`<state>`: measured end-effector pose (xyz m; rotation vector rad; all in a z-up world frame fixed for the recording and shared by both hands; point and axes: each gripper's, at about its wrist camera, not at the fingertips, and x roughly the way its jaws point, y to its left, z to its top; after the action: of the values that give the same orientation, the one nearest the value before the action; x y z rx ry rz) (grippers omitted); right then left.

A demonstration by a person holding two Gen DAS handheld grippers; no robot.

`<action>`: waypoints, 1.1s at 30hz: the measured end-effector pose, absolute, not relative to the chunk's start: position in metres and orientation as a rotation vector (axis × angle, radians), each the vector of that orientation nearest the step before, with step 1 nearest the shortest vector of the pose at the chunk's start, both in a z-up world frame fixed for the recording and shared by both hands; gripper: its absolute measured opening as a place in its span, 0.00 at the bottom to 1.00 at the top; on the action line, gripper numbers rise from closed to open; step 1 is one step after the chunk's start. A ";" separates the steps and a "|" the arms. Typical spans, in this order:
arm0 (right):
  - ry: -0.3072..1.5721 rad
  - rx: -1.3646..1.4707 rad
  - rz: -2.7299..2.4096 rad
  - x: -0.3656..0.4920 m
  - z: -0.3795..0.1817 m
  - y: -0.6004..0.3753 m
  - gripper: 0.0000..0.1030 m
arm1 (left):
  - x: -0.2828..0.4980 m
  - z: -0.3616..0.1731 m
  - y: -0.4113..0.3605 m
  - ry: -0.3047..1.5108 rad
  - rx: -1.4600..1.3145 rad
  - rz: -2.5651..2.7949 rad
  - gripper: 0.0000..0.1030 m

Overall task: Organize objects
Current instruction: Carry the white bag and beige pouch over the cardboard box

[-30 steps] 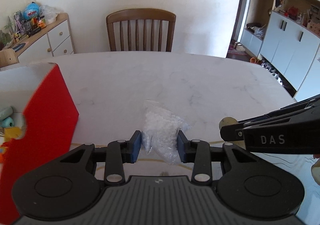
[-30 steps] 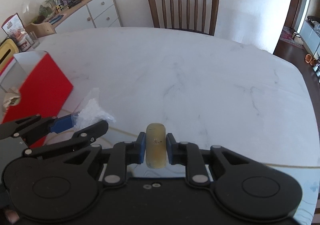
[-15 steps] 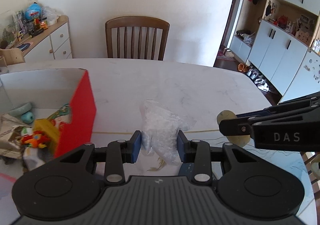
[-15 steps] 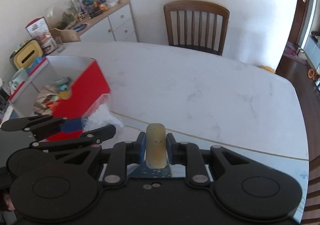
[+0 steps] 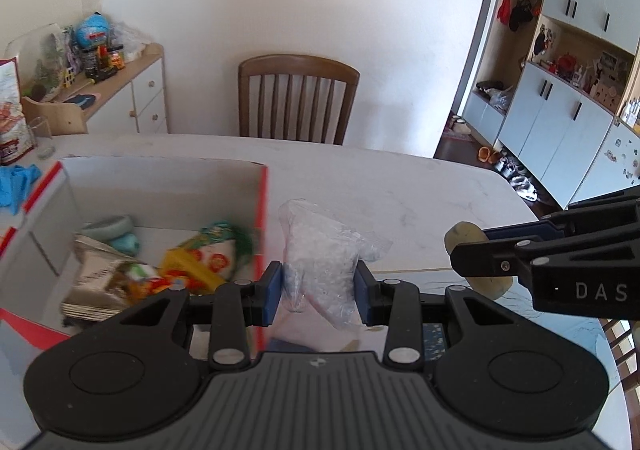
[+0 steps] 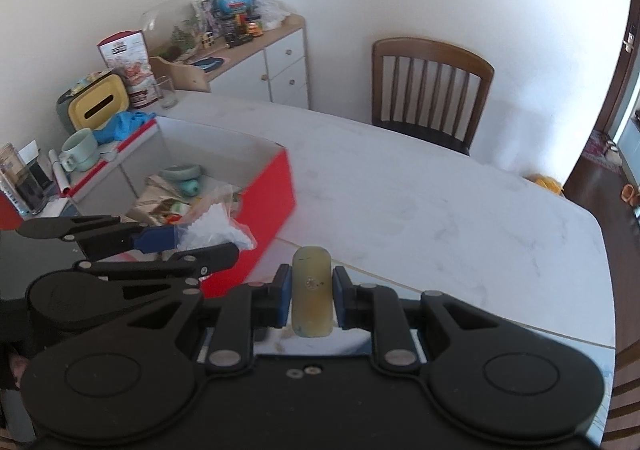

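With the red box (image 5: pixel 262 226) as the landmark, the far left held a blue cloth (image 5: pixel 16 182) lying on the surface just outside the box's left wall, with a drinking glass (image 5: pixel 40 136) and a printed packet (image 5: pixel 10 118) beyond it. In the right wrist view a pale green mug (image 6: pixel 78 150) and a yellow-lidded container (image 6: pixel 98 106) stood further out on that same side.

The box sat open on the white marble surface (image 5: pixel 400 186), its inside white. Inside it lay a teal piece (image 5: pixel 120 234), a stack of printed paper (image 5: pixel 96 282) and a blurred yellow and red toy (image 5: pixel 192 270).

Just right of the box's red wall, the left hand-held gripper (image 5: pixel 319 286) was clamped on a clear plastic bag (image 5: pixel 320 254) of white bits, its blue pads pressing both sides. From the right wrist view the bag hung above the box's near right corner.

Further right of the box, the right hand-held gripper (image 6: pixel 308 296) was closed on a yellowish oval object (image 6: pixel 311 292), held upright between its pads above the surface.

Beyond the box, a wooden chair (image 5: pixel 298 98) stood at the far edge of the surface, with a white sideboard (image 5: pixel 140 98) left of it against the wall.
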<state>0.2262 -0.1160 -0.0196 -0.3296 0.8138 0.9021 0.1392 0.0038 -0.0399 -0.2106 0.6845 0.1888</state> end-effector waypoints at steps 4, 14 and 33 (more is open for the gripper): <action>0.789 -0.339 0.915 0.207 -0.011 -0.096 0.19 | 0.126 -0.032 0.030 0.685 -0.204 0.197 0.35; 0.749 -0.320 0.929 0.171 0.001 -0.051 0.19 | 0.099 -0.012 0.093 0.676 -0.166 0.196 0.35; 0.757 -0.327 0.915 0.167 -0.023 0.025 0.19 | 0.108 -0.031 0.201 0.781 -0.090 0.218 0.36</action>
<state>0.1668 0.0249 -0.0228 -0.3271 0.7569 0.9152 0.1084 0.2014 -0.0311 -0.0902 0.7807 0.2183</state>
